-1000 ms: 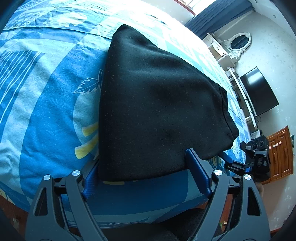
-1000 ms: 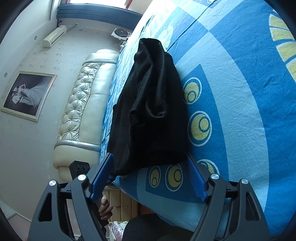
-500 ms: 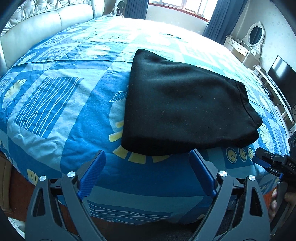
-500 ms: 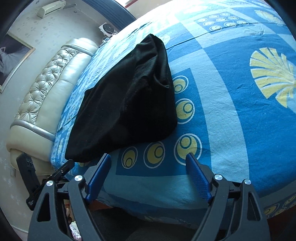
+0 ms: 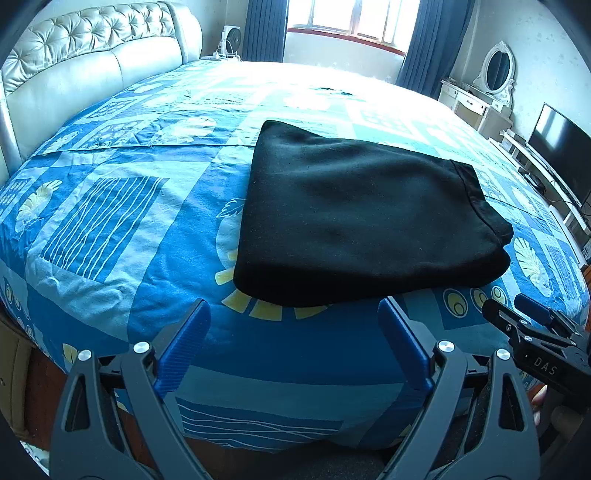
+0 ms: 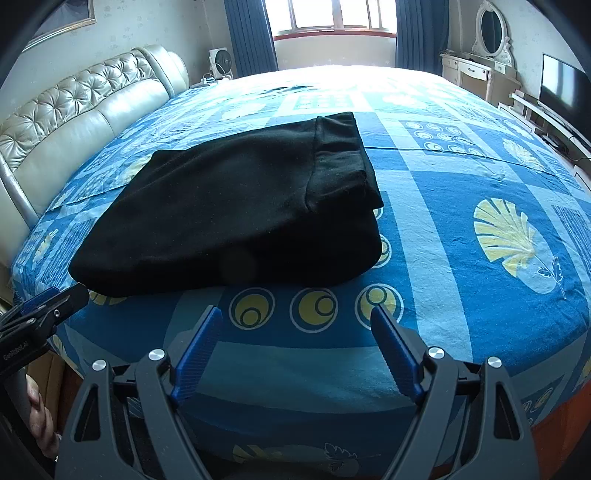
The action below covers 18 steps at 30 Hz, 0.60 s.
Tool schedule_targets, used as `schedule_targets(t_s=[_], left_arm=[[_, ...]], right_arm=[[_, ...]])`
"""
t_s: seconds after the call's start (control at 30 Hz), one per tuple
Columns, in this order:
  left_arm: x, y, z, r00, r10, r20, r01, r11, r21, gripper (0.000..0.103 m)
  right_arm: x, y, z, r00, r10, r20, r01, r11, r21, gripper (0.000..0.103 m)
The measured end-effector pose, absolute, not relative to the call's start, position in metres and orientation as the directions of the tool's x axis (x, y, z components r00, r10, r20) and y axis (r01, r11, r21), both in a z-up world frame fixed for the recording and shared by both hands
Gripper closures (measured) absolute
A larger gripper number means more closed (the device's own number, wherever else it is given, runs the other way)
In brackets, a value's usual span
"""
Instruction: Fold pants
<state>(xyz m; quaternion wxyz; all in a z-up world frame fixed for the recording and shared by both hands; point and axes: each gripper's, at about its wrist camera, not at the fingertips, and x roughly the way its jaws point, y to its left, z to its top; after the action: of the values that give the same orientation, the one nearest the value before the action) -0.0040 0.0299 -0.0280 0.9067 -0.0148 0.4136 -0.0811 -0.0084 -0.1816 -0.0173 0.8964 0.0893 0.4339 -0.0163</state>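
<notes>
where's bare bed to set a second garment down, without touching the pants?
Free: bedspread right of the folded pants, toward the TV side; also left of them toward the headboard. Tight: the near edge strip under both open grippers.

Bedroom. Bed (image 5: 155,206) with blue patterned sheet; tufted cream headboard (image 5: 92,62) at left. Bright window (image 6: 332,14) at far wall, flanked by dark blue curtains (image 5: 264,29). White dressing table with oval mirror (image 5: 498,70) and a dark television (image 5: 561,147) at right. Framed picture (image 6: 62,18) on left wall.

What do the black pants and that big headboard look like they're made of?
Black pants: soft, matte knit, likely fleece or jersey; faint lint specks, thick rounded folds. Headboard: cream leather or a look-alike, glossy, button-tufted above smooth padded panels.
</notes>
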Motion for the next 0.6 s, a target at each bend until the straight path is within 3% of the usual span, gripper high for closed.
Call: schedule_targets(t_s=[0.6], left_arm=[[-0.01,0.012,-0.032,0.671,-0.105,-0.734,0.143,0.99,-0.01,0.011]], right_arm=[[-0.018,-0.171,-0.02,0.617,0.006,-0.787,0.116,0.988,0.099,0.021]])
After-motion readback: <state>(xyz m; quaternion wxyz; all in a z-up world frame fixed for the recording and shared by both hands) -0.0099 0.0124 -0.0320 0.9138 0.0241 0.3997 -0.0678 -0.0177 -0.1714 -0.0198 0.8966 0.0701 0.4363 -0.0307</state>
